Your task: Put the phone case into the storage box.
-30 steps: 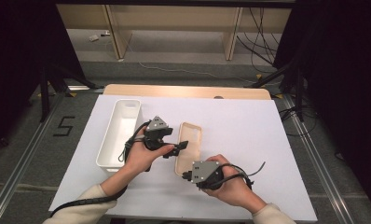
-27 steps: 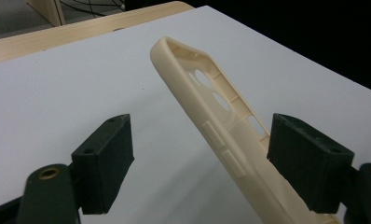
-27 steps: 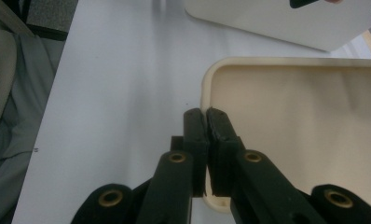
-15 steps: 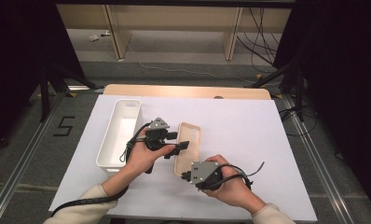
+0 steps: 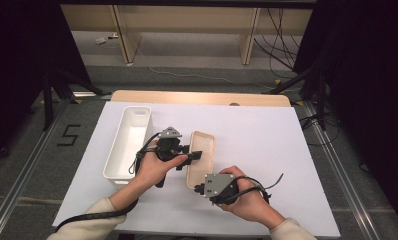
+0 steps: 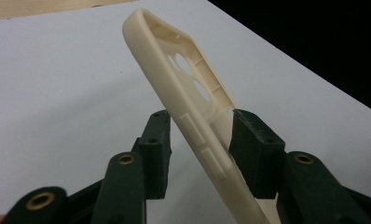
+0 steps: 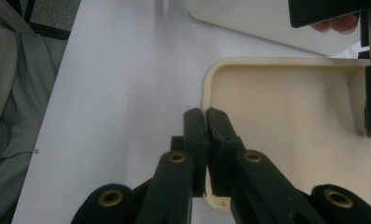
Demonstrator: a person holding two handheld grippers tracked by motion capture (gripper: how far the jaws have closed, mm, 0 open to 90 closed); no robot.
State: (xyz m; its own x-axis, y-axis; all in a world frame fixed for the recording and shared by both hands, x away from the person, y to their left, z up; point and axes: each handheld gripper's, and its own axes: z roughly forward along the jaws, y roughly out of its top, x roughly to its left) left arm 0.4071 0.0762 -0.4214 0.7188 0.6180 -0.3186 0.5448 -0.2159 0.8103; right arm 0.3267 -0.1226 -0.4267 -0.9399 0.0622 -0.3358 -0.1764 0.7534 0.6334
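A cream phone case [image 5: 203, 141] lies on the white table [image 5: 267, 150], hollow side up. My left gripper [image 5: 196, 154] reaches in from the left and straddles its long side wall. In the left gripper view the case [image 6: 193, 100] runs between the jaws. The right pad [image 6: 253, 149] touches it, while a thin gap remains at the left pad [image 6: 158, 149]. These jaws have just been closing with the case between them. My right gripper [image 5: 198, 189] holds the case's near end. Its jaws [image 7: 206, 121] are shut on the thin rim of the case [image 7: 286, 121].
A long white bin [image 5: 137, 111] stands left of the case, close behind the left hand. A wooden strip [image 5: 202, 97] borders the table's far edge. Cables trail from both grippers across the near table.
The left gripper's jaws have drawn closer together around the case's side wall. Both hands and the case have stayed where they were.
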